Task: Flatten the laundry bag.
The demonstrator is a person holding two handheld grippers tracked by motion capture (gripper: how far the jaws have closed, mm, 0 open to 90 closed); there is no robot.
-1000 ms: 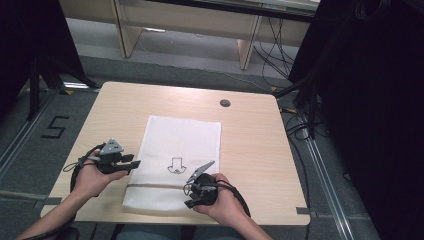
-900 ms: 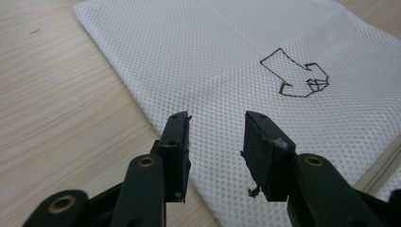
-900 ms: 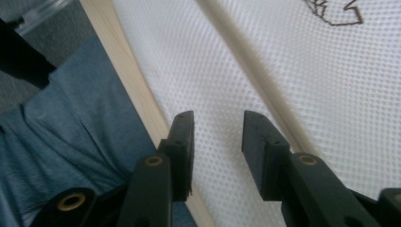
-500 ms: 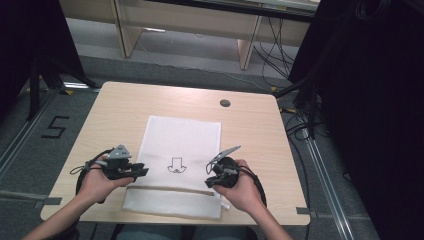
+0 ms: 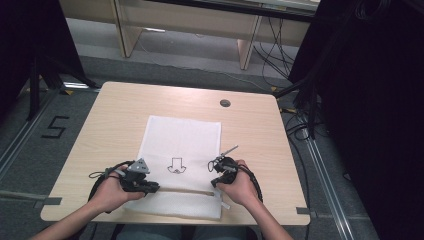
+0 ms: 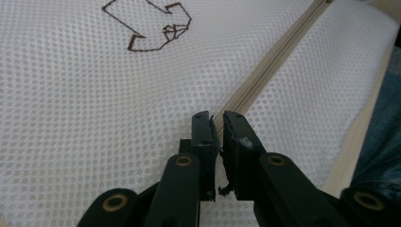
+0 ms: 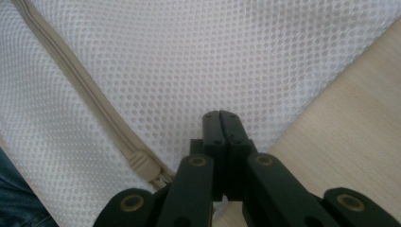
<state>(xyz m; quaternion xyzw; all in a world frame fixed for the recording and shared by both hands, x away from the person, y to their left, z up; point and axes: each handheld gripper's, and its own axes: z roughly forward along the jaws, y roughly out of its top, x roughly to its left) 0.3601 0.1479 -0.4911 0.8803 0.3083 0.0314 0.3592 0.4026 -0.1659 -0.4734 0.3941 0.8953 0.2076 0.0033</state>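
A white mesh bag (image 5: pixel 180 135) lies flat on the table, with a brown arrow (image 5: pixel 175 165) drawn on it and a beige zipper (image 5: pixel 182 190) across its near end. My left gripper (image 5: pixel 154 188) sits at the zipper's left end. In the left gripper view its jaws (image 6: pixel 216 118) have just been closing to a narrow slit, and the zipper (image 6: pixel 274 61) runs into it. My right gripper (image 5: pixel 216 183) rests at the bag's right edge. In the right gripper view the right gripper (image 7: pixel 221 114) has just closed fully on the mesh (image 7: pixel 213 56), beside the zipper's end (image 7: pixel 142 163); whether it pinches cloth is hidden.
The wooden table (image 5: pixel 120 110) has a round cable hole (image 5: pixel 225 103) at the back right. Its front edge runs just behind my hands, with the person's blue trousers (image 6: pixel 383 142) below it. Cables (image 5: pixel 295 125) hang past the right edge. A "5" (image 5: pixel 55 127) marks the floor at left.
The right hand has moved right, from the bag's near middle to its right edge. The left hand has come forward onto the bag's left edge. Both pairs of jaws have closed.
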